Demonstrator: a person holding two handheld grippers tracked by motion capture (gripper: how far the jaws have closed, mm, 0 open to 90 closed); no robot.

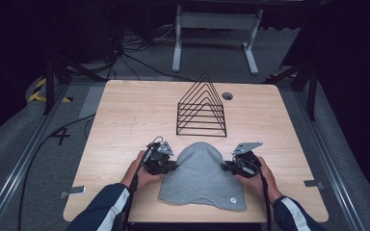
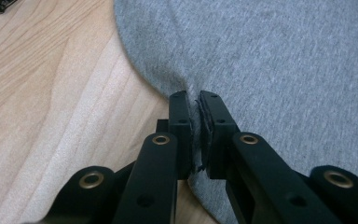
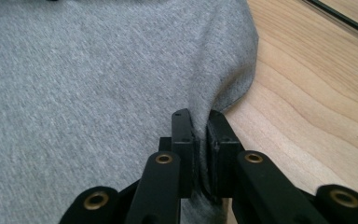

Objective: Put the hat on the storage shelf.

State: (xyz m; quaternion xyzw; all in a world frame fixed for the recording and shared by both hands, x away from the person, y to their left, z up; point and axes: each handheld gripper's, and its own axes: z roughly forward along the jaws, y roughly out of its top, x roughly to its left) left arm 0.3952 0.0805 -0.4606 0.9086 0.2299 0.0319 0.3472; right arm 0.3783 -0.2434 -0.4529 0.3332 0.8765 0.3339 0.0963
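A grey knit beanie (image 1: 200,175) lies flat on the wooden table (image 1: 125,120), its rounded crown toward the far side. My left gripper (image 1: 175,166) pinches the beanie's left edge. Seen from the left gripper view, the two black jaws stand pressed together with the grey fabric (image 2: 279,60) caught between them at my left gripper (image 2: 194,99). My right gripper (image 1: 223,167) pinches the right edge. Along the right gripper view, the cloth (image 3: 88,88) bunches up into the closed jaws at my right gripper (image 3: 199,116).
A black wire rack (image 1: 201,108) of triangular dividers stands just beyond the beanie. A small round hole (image 1: 227,96) sits in the tabletop near the far edge. A white frame (image 1: 217,29) and cables lie on the floor behind the table.
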